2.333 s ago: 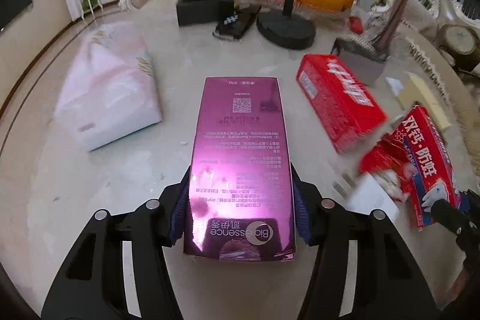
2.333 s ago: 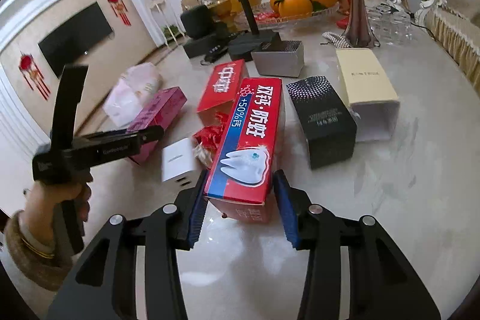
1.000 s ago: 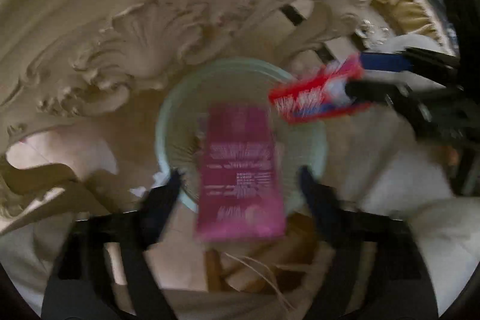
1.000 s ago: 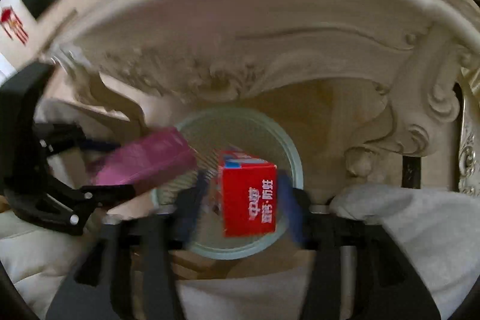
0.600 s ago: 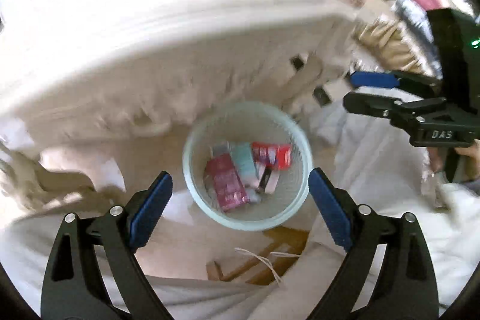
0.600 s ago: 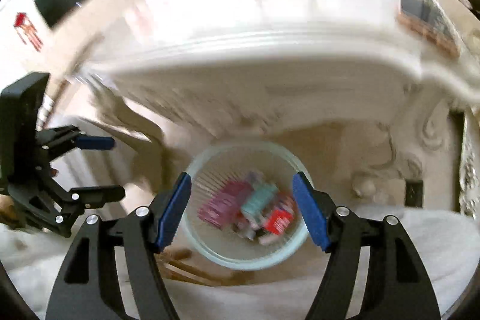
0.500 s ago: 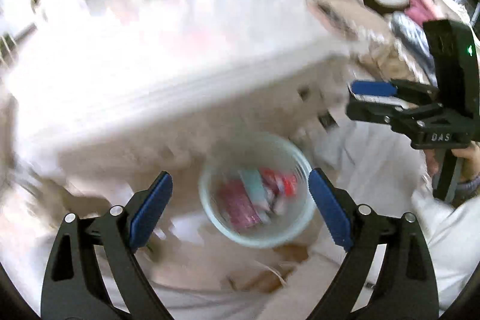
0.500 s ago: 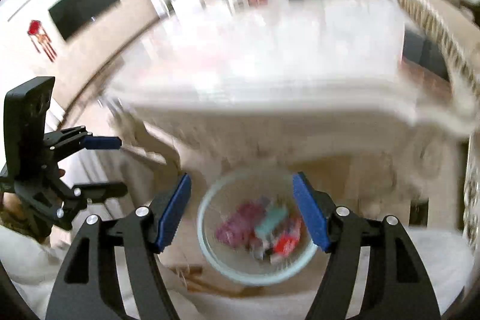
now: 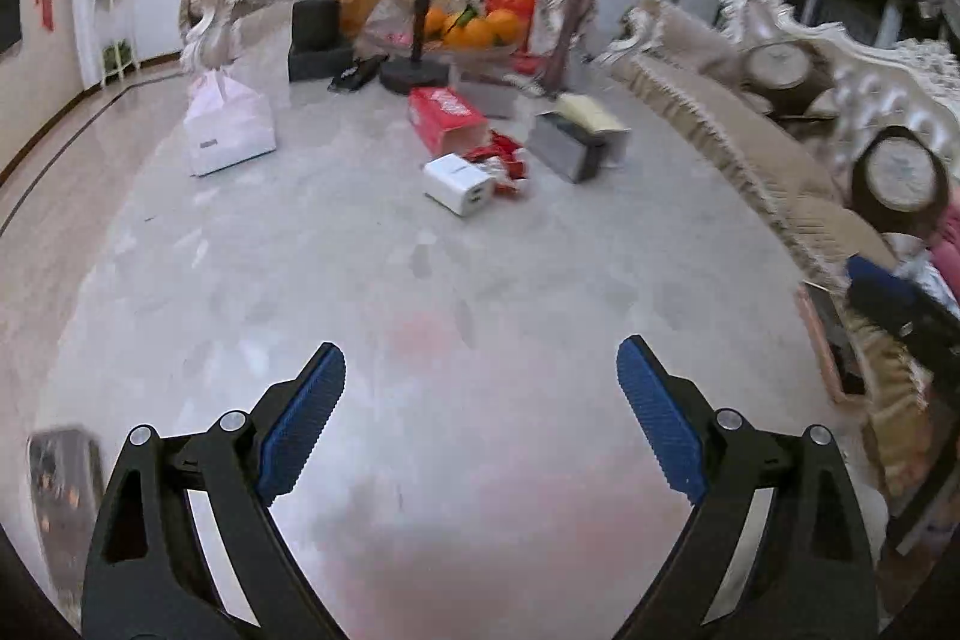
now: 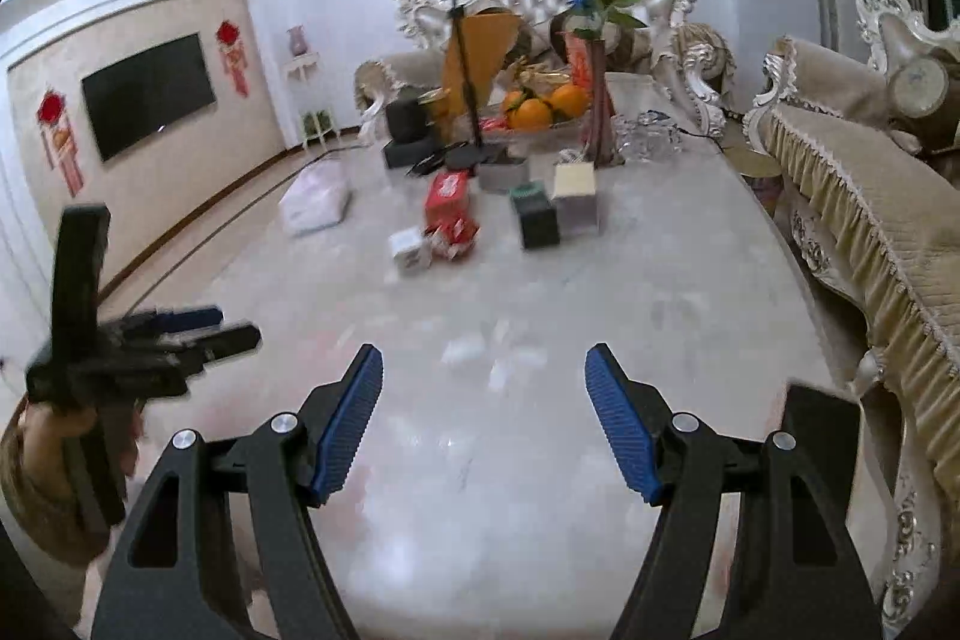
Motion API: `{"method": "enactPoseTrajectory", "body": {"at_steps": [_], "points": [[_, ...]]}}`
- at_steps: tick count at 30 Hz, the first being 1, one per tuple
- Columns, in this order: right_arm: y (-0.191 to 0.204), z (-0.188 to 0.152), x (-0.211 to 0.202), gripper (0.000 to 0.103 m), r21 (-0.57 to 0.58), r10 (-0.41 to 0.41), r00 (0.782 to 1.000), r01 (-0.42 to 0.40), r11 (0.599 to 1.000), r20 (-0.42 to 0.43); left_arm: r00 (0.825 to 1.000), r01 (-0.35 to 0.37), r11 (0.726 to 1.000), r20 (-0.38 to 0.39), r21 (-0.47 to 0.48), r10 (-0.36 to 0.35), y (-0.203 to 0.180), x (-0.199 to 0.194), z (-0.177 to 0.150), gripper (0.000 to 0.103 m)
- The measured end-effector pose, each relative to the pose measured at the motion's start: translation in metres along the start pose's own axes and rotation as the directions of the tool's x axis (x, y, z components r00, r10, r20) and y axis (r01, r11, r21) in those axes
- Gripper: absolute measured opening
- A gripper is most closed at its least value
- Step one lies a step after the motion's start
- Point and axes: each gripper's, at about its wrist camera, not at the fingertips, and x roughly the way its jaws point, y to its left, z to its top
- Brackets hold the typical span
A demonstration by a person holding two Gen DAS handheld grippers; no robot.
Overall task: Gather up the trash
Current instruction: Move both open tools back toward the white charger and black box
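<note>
Marble table (image 9: pixel 336 244), both tongs (image 9: pixel 480 382) (image 10: pixel 483 382) spread wide and empty, red box (image 9: pixel 447 115) well ahead

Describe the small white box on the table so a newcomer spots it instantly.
On the marble table, find the cluster of boxes in front of the fruit tray. The white box is the one nearest the grippers, beside crumpled red wrappers. It alone is a white cube, with dark slots on one face.

Red box (image 9: pixel 445 119) lying flat mid-table; white box (image 9: pixel 459 184) and crumpled red wrapper (image 9: pixel 503 162) just beside.
</note>
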Motion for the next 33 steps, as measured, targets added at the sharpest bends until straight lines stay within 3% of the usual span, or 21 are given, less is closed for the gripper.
{"method": "enactPoseTrajectory", "body": {"at_steps": [8, 18, 24, 33], "points": [[-0.02, 0.034, 0.085, 0.067, 0.067, -0.021, 0.996, 0.027, 0.997, -0.09, 0.997, -0.065, 0.982, -0.064, -0.18, 0.054, 0.018, 0.083, 0.05, 0.09], [-0.027, 0.058, 0.153, 0.067, 0.069, -0.022, 0.991, 0.031, 0.997, -0.134, 0.992, -0.095, 0.964, -0.1, -0.247, 0.072, 0.02, 0.149, 0.083, 0.09], [-0.035, 0.059, 0.171, 0.067, 0.085, -0.025, 0.987, 0.039, 0.996, -0.157, 0.99, -0.124, 0.961, -0.099, -0.246, 0.103, 0.02, 0.164, 0.094, 0.09], [-0.032, 0.062, 0.188, 0.067, 0.04, -0.025, 0.984, 0.033, 0.999, -0.175, 0.977, -0.197, 0.97, -0.114, -0.143, 0.182, 0.016, 0.166, 0.092, 0.09]]}}
